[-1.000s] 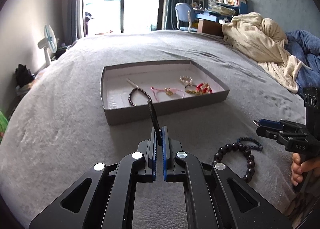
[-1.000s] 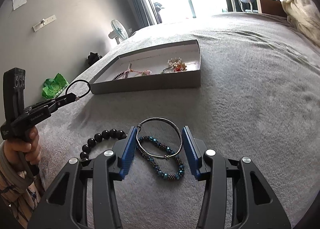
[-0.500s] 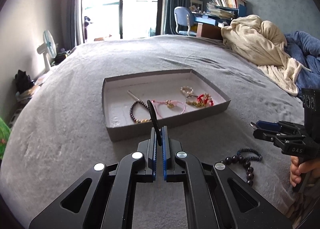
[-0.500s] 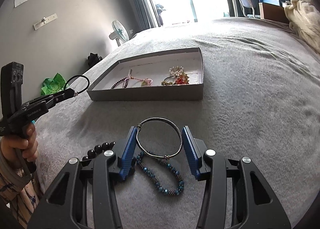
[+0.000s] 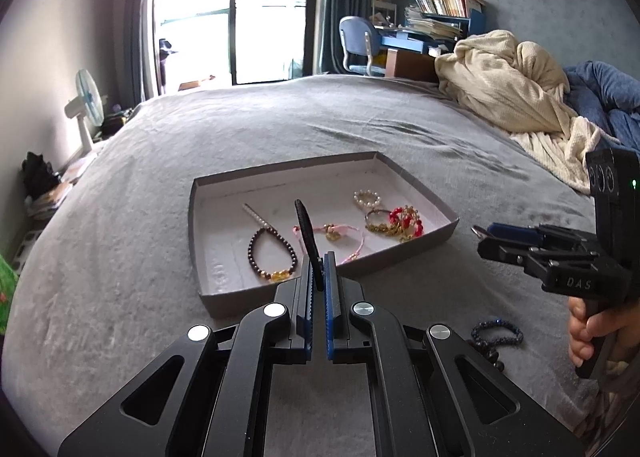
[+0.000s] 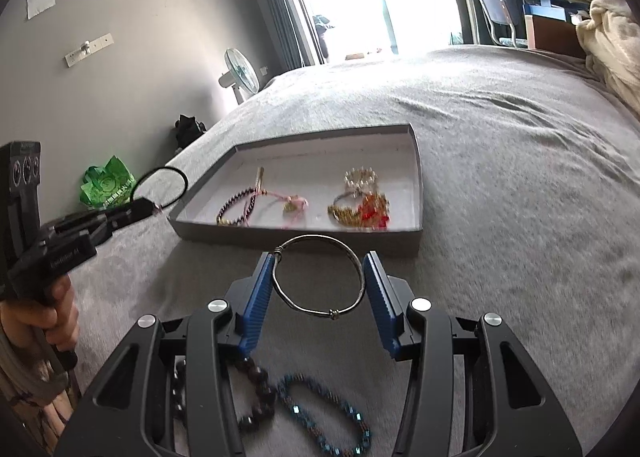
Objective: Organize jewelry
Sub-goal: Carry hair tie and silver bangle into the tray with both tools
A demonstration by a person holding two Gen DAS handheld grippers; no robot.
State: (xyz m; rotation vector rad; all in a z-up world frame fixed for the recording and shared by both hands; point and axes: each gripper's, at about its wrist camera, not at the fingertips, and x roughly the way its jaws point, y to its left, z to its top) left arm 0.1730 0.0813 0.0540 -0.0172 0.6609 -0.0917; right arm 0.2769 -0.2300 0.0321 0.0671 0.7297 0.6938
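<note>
In box point(image 5: 420, 253): four-odd pieces. In transit: left tool point(image 5: 318, 277) pinching black loop point(image 5: 306, 235); right tool point(image 6: 320, 281) clamping wire bangle point(image 6: 320, 277). Left on bed point(image 6: 520, 177): teal bracelet point(image 6: 324, 417), dark beads point(image 6: 256, 377).

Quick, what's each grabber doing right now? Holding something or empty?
Left gripper: closed on a thin black ring.
Right gripper: closed on a silver bangle, pads against its sides.

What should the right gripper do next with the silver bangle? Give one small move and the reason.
Probably carry it a little further forward, over the near wall of the grey box, before opening. The right gripper is shut on the silver bangle, lifted clear of the bedspread, but the bangle hangs short of the box floor, where other bracelets already lie.
</note>
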